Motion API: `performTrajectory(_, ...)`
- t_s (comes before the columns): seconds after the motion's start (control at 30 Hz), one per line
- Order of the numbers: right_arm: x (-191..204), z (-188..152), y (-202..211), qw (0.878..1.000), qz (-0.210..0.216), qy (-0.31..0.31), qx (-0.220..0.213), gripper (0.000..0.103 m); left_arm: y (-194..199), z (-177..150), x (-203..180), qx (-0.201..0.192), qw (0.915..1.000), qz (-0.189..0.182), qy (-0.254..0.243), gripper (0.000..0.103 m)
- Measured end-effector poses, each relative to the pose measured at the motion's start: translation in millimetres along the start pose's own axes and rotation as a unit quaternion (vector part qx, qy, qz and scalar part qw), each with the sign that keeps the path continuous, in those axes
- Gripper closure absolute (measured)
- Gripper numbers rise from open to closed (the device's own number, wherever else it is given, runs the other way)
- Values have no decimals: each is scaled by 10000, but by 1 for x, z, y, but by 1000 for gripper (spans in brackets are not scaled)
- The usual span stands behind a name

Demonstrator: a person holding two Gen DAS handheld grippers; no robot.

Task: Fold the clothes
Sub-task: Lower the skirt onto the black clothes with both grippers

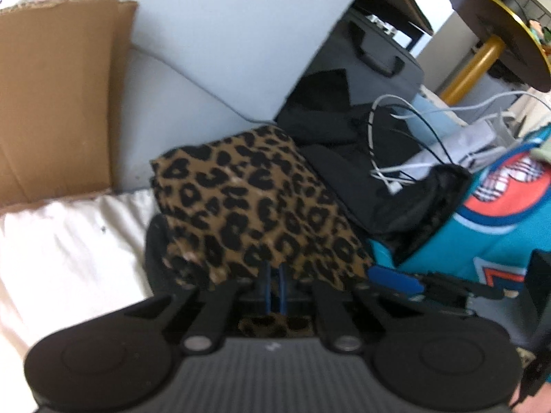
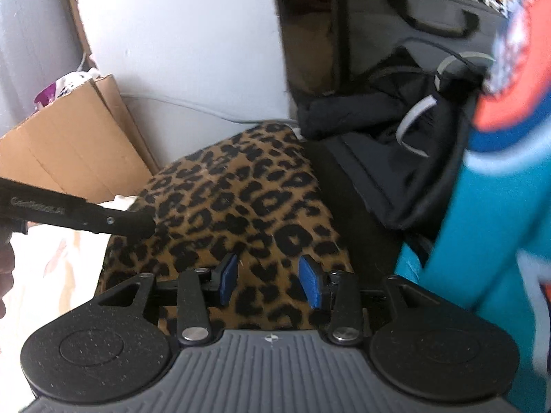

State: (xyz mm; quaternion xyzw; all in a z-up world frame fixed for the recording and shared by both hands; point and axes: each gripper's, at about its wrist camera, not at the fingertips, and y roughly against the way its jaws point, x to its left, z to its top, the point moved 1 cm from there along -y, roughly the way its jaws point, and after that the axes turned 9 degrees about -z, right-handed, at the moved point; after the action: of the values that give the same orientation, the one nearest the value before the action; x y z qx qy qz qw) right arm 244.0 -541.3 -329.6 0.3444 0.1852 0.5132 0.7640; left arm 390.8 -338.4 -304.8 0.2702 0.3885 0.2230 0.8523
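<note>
A: Where is the leopard-print brown-and-black fabric garment (image 1: pixel 255 206)?

B: Bunched compactly on the white bedsheet (image 1: pixel 69 247). Left gripper (image 1: pixel 274 289) pinches its near edge; right gripper (image 2: pixel 270 280) hovers over it, jaws apart.

A: Technique?

B: Keep the pinch firm and the edges aligned.

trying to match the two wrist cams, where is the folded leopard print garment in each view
Left wrist view: the folded leopard print garment fills the centre, its near edge pinched by the left gripper.
Right wrist view: it fills the lower centre, under the open right gripper.
Shared landmark: the brown cardboard box, left of it against the wall.
</note>
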Motion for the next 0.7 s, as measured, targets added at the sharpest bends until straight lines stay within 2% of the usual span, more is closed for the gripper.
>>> performTrajectory(0.2,1,-23,8,9999,-57,-45,133,57,-3,-18,-8,52,9995,113,-307,99)
performTrajectory(0.37,-2,-40,22,9995,-244,-149,148,57,8,-37,-12,-49,9997,224,-59,99)
performTrajectory(0.63,-7,-60,34,9987,-295,-267,304,57,22,-73,-22,-45,9986,518,-104,97)
performTrajectory(0.7,-5,-62,37,9987,-262,-279,347,56,28,-79,-22,-61,9980,617,-95,94)
